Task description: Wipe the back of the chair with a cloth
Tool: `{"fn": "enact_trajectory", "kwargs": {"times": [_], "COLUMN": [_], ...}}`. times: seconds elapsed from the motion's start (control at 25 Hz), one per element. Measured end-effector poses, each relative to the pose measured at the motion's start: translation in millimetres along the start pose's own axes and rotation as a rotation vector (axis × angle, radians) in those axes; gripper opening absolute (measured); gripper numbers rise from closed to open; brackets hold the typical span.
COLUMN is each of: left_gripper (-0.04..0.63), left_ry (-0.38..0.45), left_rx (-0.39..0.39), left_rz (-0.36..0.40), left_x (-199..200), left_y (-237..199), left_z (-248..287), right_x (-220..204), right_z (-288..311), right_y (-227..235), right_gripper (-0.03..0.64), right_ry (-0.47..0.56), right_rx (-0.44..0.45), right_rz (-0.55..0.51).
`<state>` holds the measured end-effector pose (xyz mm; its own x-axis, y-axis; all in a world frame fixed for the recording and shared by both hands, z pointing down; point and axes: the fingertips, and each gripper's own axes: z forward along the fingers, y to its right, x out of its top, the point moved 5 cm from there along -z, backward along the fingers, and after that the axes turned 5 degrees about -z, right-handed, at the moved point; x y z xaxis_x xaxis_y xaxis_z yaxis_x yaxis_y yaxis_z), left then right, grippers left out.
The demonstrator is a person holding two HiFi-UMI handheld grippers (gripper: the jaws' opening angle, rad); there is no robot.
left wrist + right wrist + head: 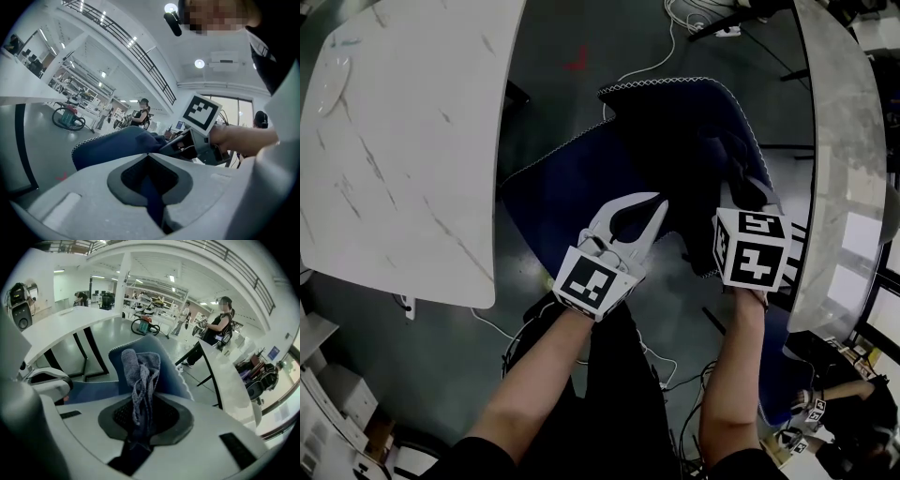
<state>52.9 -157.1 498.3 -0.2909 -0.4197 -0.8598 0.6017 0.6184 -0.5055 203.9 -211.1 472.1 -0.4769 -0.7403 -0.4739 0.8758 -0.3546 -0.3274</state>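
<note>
While pinching the crumpled grey terry cloth (140, 366) in the right gripper (143, 401) at the top edge of the dark-blue fabric chair back (675, 112), with the left gripper (148, 155) clenched empty, seems poised to start wiping; needs pressing down, then sweeping across.

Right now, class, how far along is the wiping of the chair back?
Done: the right hand-held gripper is clamped on the grey cloth. In hand: the cloth is held up in front of the blue chair, with the left hand-held gripper, jaws together, over the chair. Left: the wiping itself; no view shows the cloth pressed on the chair back.
</note>
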Motion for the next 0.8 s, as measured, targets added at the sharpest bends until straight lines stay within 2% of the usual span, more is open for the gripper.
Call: {"fn": "enact_trajectory", "kwargs": {"times": [0.16, 0.28, 0.44, 0.8], "left_gripper": [0.008, 0.008, 0.008, 0.008], "left_ry": [-0.002, -0.004, -0.01, -0.027], "left_rx": [-0.001, 0.002, 0.0, 0.02], "left_rz": [0.005, 0.004, -0.001, 0.002], "left_x": [1, -5, -17, -54], "left_y": [2, -2, -8, -39], "left_z": [0, -1, 0, -3], "right_x": [-3, -20, -44, -86], "right_z": [-36, -39, -11, 61], "right_y": [15, 14, -6, -58], "right_gripper": [0.077, 0.077, 0.077, 0.077], "right_ry": [0.017, -0.011, -0.058, -0.096], "right_rx": [-0.093, -0.143, -0.119, -0.04], "right_rz": [-0.053, -0.087, -0.098, -0.049]}}
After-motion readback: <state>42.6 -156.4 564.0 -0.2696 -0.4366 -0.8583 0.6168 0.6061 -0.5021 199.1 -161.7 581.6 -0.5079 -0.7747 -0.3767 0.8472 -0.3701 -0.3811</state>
